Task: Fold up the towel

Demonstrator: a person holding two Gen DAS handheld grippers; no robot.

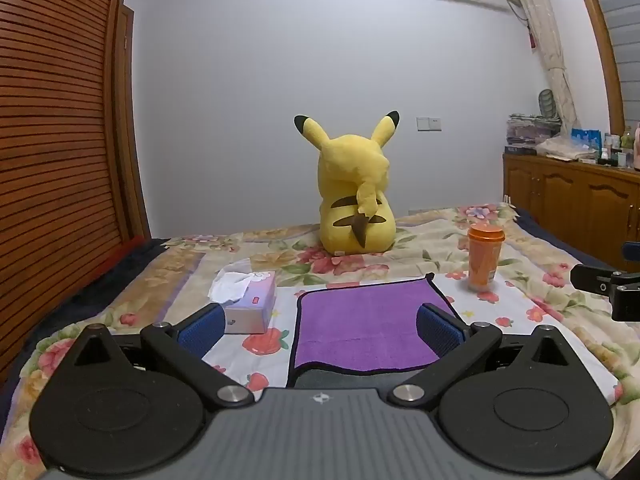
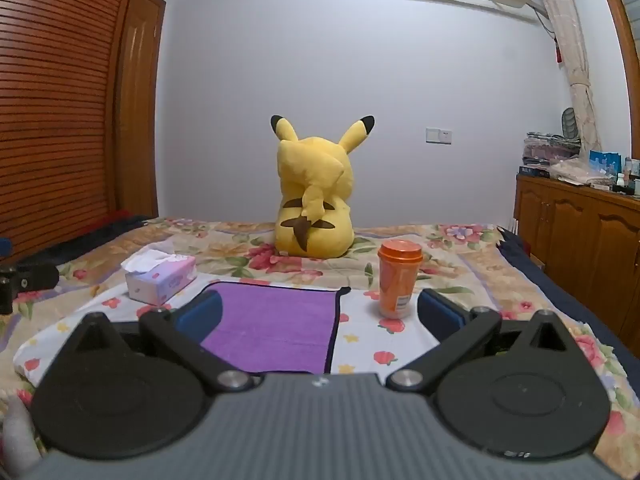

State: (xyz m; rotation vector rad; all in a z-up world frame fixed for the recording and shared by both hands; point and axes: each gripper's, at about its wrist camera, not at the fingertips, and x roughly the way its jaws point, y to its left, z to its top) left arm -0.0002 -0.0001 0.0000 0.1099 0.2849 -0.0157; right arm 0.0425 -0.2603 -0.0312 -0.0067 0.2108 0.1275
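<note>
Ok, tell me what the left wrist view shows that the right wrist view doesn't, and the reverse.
Left wrist only: the towel's near edge, and the right tool's side at the frame's right edge.
Right wrist only: the left tool's side at the frame's left edge.
Both: the towel lying flat, tissue box, orange cup, plush, and open blue pads.

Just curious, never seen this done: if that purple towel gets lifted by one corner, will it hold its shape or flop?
Probably flop: the purple towel lies thin and flat on the floral bedsheet, following its surface. Its fuzzy pile likely grips rather than slips. It looks light.
</note>
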